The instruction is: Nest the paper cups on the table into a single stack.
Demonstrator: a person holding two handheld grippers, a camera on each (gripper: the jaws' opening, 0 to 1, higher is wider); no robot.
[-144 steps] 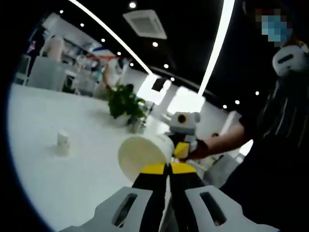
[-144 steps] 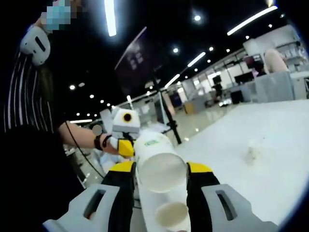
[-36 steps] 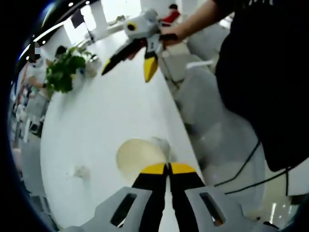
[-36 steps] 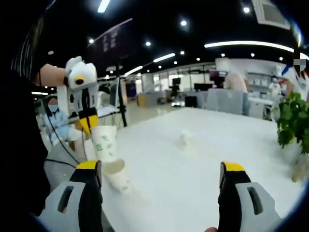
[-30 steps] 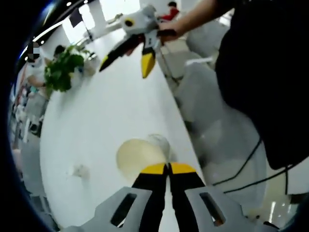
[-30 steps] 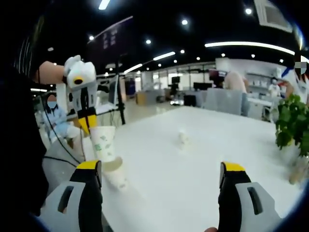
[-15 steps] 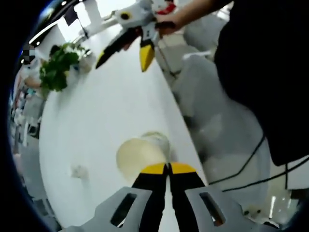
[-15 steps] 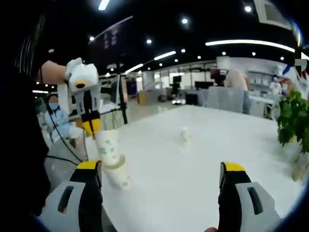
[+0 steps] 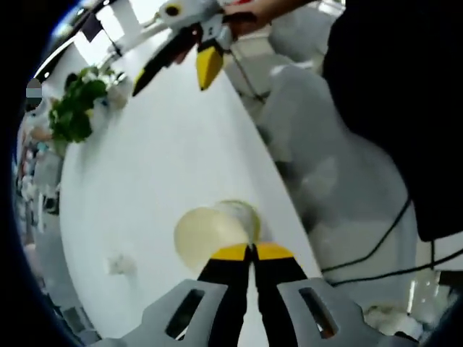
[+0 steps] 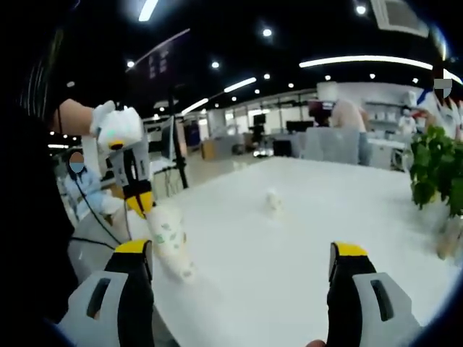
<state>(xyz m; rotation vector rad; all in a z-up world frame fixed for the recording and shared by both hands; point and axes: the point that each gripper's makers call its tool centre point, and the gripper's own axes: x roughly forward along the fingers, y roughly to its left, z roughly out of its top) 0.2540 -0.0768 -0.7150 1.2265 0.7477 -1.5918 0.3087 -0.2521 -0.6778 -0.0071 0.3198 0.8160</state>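
two jaws pressed together pinch the rim of a paper cup (image 9: 211, 233) in the left gripper view, its mouth facing the left gripper (image 9: 252, 252) over the white table (image 9: 166, 159); thin paper looks light and crushable, so a gentle rim pinch seems best. the right gripper view adds the cup's printed side (image 10: 167, 236) entering a lying cup (image 10: 184, 270) near the table edge, another small cup (image 10: 273, 199) well apart, and the right gripper (image 10: 242, 254) spread wide, empty.

White paper cup stack (image 10: 170, 242) with green print, tilted, near the tabletop (image 10: 304, 231) edge; its upper cup is pinched at the rim. A separate small cup (image 10: 273, 199) stands well apart, mid-tabletop.
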